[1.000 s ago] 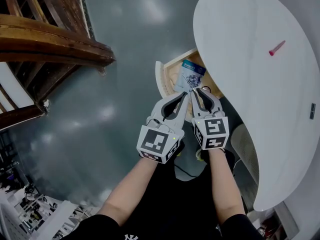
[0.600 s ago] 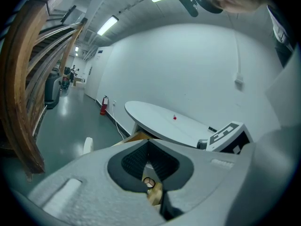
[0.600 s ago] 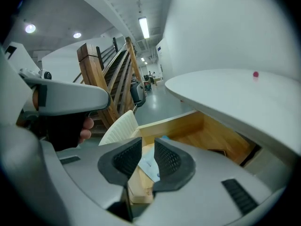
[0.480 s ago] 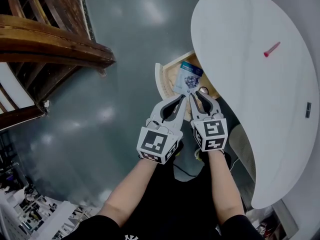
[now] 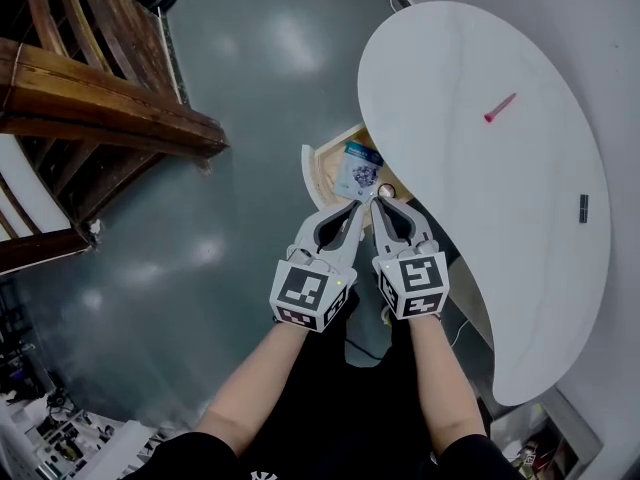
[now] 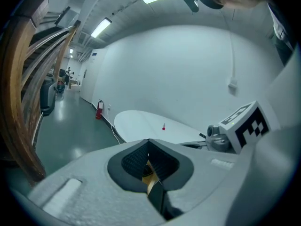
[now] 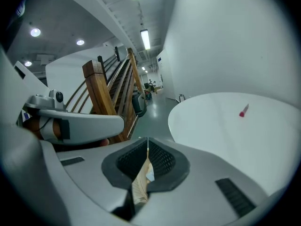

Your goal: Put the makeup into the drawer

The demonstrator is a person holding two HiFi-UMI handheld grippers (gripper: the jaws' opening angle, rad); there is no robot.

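Note:
A pink makeup stick (image 5: 500, 108) lies on the white oval table (image 5: 520, 268), far from both grippers. Below the table's left edge a wooden drawer (image 5: 318, 173) stands open, with a blue and white packet (image 5: 358, 168) lying in it. My left gripper (image 5: 356, 204) and right gripper (image 5: 377, 200) are side by side just over the drawer's near end, both shut and holding nothing. The left gripper view has its jaws (image 6: 148, 142) together and the pink stick (image 6: 163, 126) far off. In the right gripper view the jaws (image 7: 147, 142) are also together, with the stick (image 7: 243, 110) on the table.
A small black object (image 5: 583, 208) lies near the table's right edge. A wooden staircase (image 5: 90, 108) stands at the left over the grey floor (image 5: 230, 268). A white wall (image 6: 178, 74) runs behind the table.
The head view has shifted, so more of the table shows and the pink stick sits further left. Both grippers stay shut, side by side over the drawer's near end.

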